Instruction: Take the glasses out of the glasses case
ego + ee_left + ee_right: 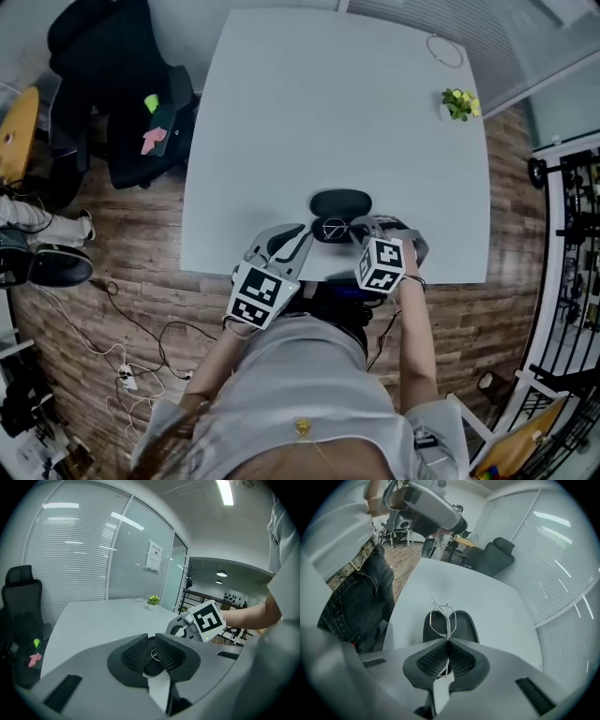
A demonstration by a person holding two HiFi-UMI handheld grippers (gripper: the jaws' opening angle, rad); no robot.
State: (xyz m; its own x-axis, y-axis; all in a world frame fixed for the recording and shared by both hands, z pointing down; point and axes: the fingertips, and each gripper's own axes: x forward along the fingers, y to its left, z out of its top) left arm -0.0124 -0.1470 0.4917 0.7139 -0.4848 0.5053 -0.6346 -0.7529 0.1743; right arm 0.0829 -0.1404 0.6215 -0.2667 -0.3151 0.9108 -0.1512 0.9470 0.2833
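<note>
The glasses (447, 620), a thin wire-rimmed pair, stood upright over the near side of the case (462, 624), their rims rising just past the jaw tips. The right hand-held gripper (447, 638) had its jaws pressed together on the wire, low down near where the two rims meet. The frame looked very light, springy and easy to bend. It would want a soft pinch at the bridge or a hinge, never on a lens, and a single thin wire could swivel between the pads if lifted fast.

The case was a dark, smooth oval, lying flat on the surface (281, 112) close to its near edge. Being light, it would likely slide or lift with the frame unless steadied.

The left hand-held gripper (152, 639) sat just beside the case's left end, with its jaws a narrow gap apart. The case and a loop of wire showed through that gap. Whether its pads touched the case was hard to tell from either view.

A small plant (458, 103) stood well apart at the far corner.
</note>
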